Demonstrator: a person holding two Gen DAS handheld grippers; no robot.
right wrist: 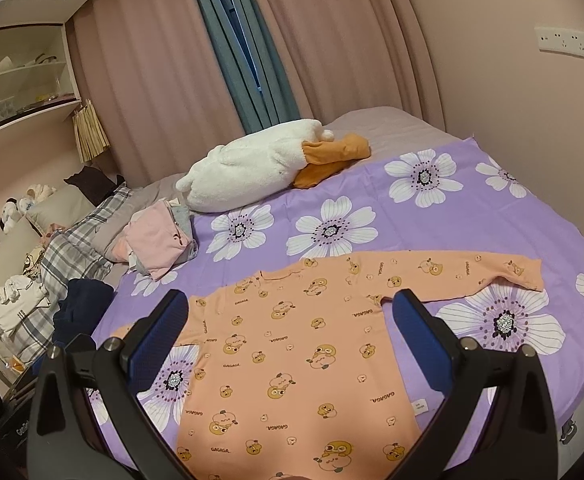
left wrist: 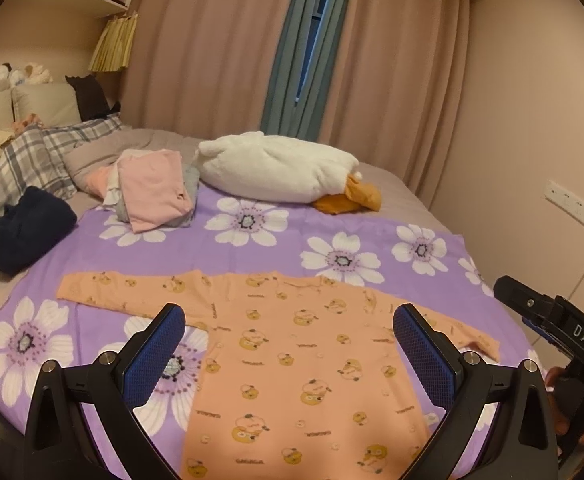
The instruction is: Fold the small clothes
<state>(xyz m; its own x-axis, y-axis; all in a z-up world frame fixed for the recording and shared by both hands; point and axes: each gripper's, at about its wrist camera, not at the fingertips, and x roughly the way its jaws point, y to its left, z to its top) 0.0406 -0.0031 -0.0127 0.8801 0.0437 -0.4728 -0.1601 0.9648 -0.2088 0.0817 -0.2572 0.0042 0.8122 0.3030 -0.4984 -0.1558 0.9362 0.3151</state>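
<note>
The orange top [left wrist: 292, 344] lies flat and unfolded on the purple flowered blanket [left wrist: 251, 248] over the bed, straight ahead of and below both tools. The left tool [left wrist: 289, 344] hangs above it with its blue ribbed pads wide apart, holding nothing; the right tool [right wrist: 292, 332] is likewise spread and empty. The body of the top runs toward each tool, the collar at the far end, while the sleeves stretch crosswise. The left sleeve [left wrist: 103, 288] reaches out beyond the left tool's left finger; the right sleeve [right wrist: 472, 272] extends past the right tool's right finger, so each tool looks nearer its own sleeve. The cloth appears a soft, thin knit printed with small duck figures, lying smooth and limp. A pile of folded clothes [left wrist: 151, 192] sits far ahead to the left
</note>
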